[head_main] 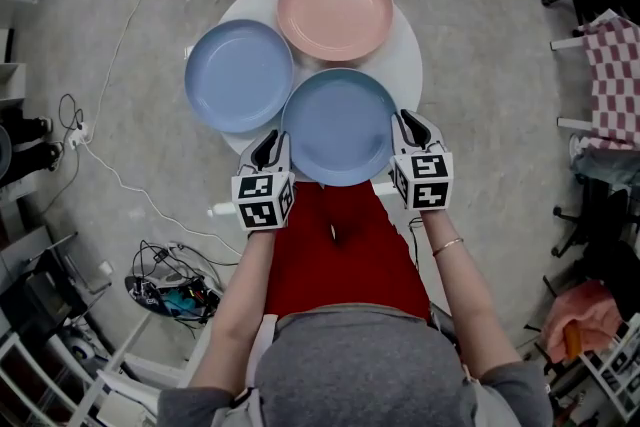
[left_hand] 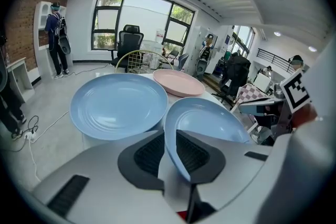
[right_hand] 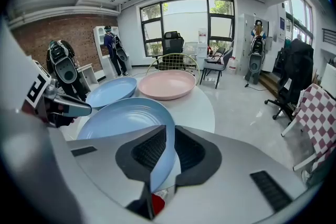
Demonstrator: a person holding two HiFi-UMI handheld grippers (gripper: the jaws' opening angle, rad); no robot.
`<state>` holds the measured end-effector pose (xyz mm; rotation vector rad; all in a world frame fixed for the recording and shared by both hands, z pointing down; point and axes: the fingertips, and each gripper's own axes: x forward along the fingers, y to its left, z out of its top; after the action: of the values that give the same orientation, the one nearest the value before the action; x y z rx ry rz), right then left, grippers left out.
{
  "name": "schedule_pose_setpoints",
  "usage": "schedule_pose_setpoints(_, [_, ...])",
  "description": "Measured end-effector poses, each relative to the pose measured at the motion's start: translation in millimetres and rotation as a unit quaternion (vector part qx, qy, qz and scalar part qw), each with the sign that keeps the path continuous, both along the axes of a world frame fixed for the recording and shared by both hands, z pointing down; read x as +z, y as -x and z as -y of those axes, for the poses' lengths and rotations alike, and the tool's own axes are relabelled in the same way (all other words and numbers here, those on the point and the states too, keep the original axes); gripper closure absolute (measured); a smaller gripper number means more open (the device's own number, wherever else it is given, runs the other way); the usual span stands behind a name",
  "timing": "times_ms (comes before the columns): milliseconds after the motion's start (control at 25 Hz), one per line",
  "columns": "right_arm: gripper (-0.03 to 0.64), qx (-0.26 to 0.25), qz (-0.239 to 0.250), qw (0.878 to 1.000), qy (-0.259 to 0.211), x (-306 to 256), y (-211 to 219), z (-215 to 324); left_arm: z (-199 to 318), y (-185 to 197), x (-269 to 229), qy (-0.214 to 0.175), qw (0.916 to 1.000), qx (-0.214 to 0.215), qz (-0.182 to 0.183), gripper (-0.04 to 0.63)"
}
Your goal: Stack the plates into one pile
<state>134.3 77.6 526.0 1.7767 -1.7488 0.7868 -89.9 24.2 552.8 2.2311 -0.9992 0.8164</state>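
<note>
Plate (head_main: 338,130), darker blue: rim between spread jaws of left gripper (head_main: 271,141) and right gripper (head_main: 406,121); neither pinching it.

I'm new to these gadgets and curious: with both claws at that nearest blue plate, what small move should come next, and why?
Probably close the left claw onto the rim of the near blue plate. The rim sits between its pads, which look slack, while the right claw straddles the opposite edge, so lifting now could tip it.
</note>
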Motion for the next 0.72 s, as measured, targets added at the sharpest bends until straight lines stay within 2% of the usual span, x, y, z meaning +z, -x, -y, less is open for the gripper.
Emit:
schedule_pose_setpoints(160, [0.524, -0.008, 0.012, 1.000, 0.017, 9, 1, 2, -2, 3, 8, 0.016, 0.9998, -0.015, 0.002, 0.500])
schedule_pose_setpoints(720, [0.511, -0.027, 0.026, 0.997, 0.069, 39, -1, 2, -10, -1, 32, 0.069, 0.9968, -0.040, 0.007, 0.466])
